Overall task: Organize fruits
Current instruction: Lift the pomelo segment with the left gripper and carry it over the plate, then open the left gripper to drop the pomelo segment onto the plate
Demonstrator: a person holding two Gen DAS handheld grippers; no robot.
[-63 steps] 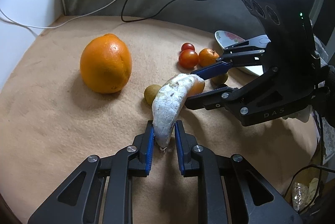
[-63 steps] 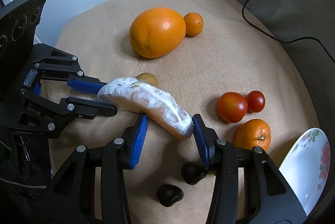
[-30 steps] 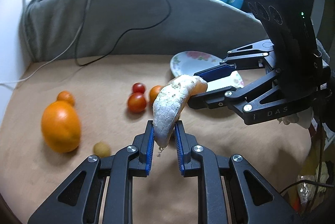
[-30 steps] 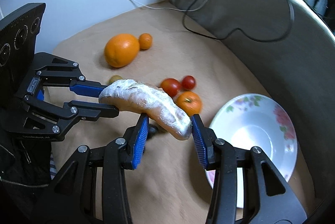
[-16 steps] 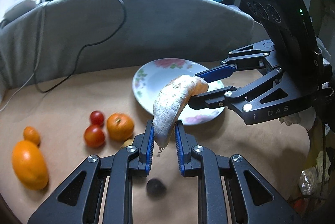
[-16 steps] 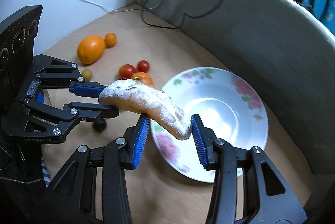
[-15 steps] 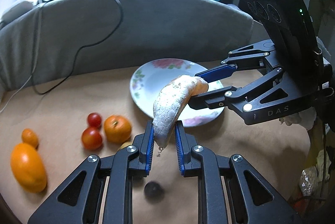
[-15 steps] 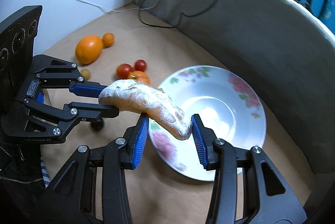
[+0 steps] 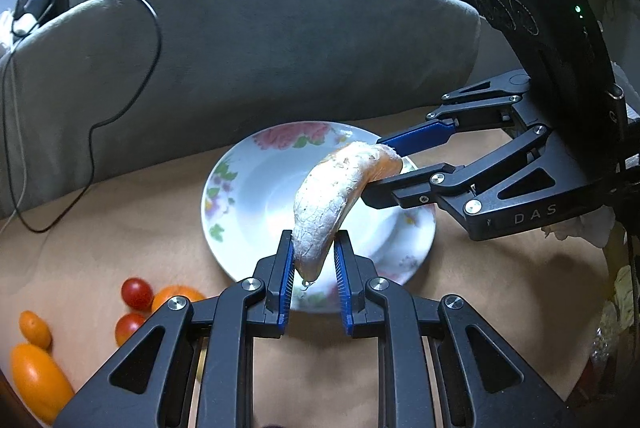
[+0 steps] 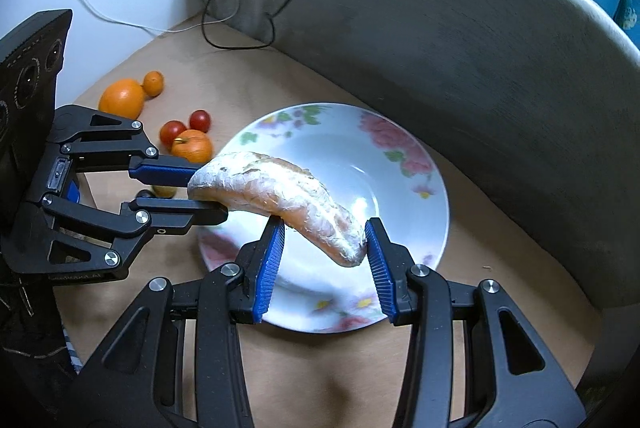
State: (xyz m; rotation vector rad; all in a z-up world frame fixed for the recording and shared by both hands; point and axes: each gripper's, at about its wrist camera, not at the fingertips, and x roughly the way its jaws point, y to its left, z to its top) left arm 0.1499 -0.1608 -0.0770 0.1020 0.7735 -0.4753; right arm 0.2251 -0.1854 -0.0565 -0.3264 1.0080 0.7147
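Note:
A curved fruit wedge wrapped in clear film hangs in the air above a white flowered plate. My left gripper is shut on the wedge's narrow end. The wider orange end sits between the blue pads of my right gripper, which is shut on it. Both grippers face each other across the plate, which holds nothing. The wedge hides part of the plate's middle.
Loose fruit lies left of the plate on the tan mat: a large orange, a small orange, two tomatoes, a tangerine, a small brownish fruit. A grey cushion with a black cable walls the back.
Both grippers have carried the wedge together away from the loose fruit to above the plate. The plate now lies under the wedge; the grips are unchanged.

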